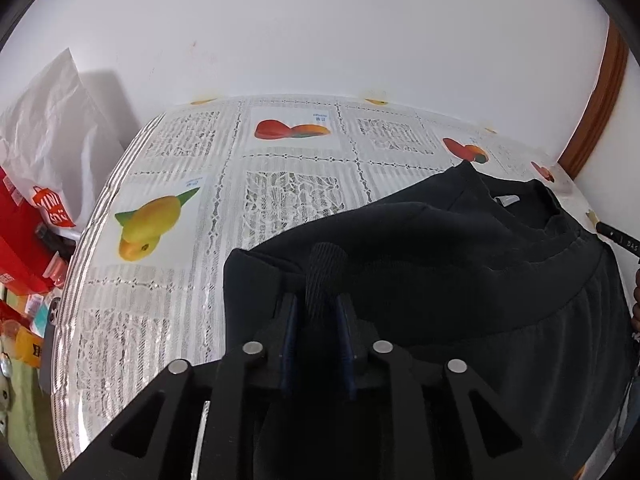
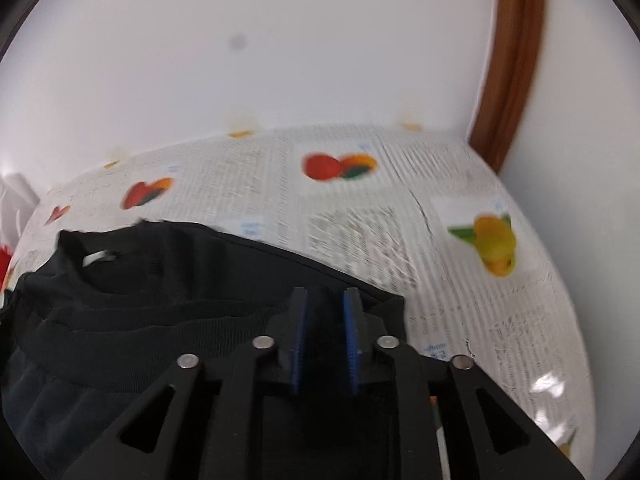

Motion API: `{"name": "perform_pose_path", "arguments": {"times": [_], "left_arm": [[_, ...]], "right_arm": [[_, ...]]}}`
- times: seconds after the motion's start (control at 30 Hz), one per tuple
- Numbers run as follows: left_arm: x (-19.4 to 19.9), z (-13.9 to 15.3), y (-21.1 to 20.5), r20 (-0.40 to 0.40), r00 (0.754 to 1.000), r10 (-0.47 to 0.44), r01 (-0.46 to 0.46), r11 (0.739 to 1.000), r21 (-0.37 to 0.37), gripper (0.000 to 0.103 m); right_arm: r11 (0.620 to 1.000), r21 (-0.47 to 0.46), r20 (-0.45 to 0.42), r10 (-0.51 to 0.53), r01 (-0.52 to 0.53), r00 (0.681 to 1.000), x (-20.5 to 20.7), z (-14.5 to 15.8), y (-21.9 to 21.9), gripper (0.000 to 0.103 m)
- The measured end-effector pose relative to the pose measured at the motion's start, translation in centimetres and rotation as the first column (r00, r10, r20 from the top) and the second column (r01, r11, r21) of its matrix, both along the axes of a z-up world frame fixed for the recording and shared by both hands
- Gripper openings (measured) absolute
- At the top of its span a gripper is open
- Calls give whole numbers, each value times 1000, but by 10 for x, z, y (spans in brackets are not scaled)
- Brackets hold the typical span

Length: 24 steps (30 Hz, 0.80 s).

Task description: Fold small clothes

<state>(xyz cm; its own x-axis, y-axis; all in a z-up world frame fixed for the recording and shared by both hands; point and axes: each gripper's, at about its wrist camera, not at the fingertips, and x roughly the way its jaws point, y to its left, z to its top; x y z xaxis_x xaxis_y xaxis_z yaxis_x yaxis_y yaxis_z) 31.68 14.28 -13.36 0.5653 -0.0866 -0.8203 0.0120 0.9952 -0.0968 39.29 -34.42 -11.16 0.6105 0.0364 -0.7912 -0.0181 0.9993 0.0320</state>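
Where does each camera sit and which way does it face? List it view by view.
Left wrist: on the left gripper, angled down over the black garment toward the wall; its own fingers show, a fold of cloth between them.
Right wrist: on the right gripper, angled down at the garment's other corner; its own fingers show.
Shared: the garment, its neck label, the fruit-print tablecloth, the white wall.

Black garment (image 1: 460, 264) with a small white neck label (image 1: 506, 200). White lace-patterned tablecloth (image 1: 168, 288), printed with yellow-and-green mango (image 1: 150, 224) and red-orange fruit (image 1: 292, 130) pictures. Black gripper frames, blue pads (image 2: 350, 336) on the fingers. Plain white wall (image 1: 320, 28), brown wooden trim (image 2: 512, 64). Red boxes (image 1: 18, 240) and a white bag (image 1: 48, 120) at the left edge.
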Motion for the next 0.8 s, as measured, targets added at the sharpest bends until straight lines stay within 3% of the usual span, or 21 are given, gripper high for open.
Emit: {"name": "perform_pose_path", "arguments": {"times": [0.1, 0.13, 0.17, 0.3, 0.37, 0.43, 0.47, 0.53, 0.57, 0.7, 0.8], "left_arm": [[-9, 4, 1, 2, 1000, -4, 4, 1000, -11, 22], [-13, 5, 1, 1, 1000, -7, 7, 1000, -16, 29], [-17, 6, 1, 1, 1000, -12, 12, 1000, -24, 36], [-38, 11, 0, 12, 999, -35, 36, 999, -39, 37], [-50, 14, 1, 18, 999, -47, 48, 998, -44, 37], [-65, 17, 4, 26, 998, -56, 58, 997, -43, 37], [-72, 17, 6, 32, 998, -59, 60, 997, -44, 38], [-87, 17, 11, 39, 997, -60, 62, 997, -44, 39], [-93, 17, 14, 41, 997, -60, 62, 997, -44, 39], [-111, 12, 23, 44, 998, -48, 51, 995, -80, 39], [-119, 10, 30, 46, 998, -36, 41, 994, -102, 39]], "right_arm": [[995, -10, 32, 102, -102, 994, -16, 19, 36, 38], [987, 18, 24, 159, -160, 987, -21, 22, 54, 40], [978, 48, 11, 202, -203, 979, -23, 22, 67, 43], [930, 162, -88, 347, -330, 934, -32, 4, 134, 49], [928, 144, -136, 363, -344, 922, -31, -9, 155, 49], [940, 69, -171, 342, -335, 924, -31, -22, 174, 49], [942, 39, -150, 336, -334, 930, -32, -22, 177, 47], [930, -14, -128, 362, -367, 923, -37, -21, 185, 22], [928, -33, -119, 365, -371, 923, -40, -21, 186, 5], [915, -97, -102, 382, -391, 919, -45, -20, 190, 3], [928, -38, -71, 369, -372, 927, -46, -11, 180, 3]]}}
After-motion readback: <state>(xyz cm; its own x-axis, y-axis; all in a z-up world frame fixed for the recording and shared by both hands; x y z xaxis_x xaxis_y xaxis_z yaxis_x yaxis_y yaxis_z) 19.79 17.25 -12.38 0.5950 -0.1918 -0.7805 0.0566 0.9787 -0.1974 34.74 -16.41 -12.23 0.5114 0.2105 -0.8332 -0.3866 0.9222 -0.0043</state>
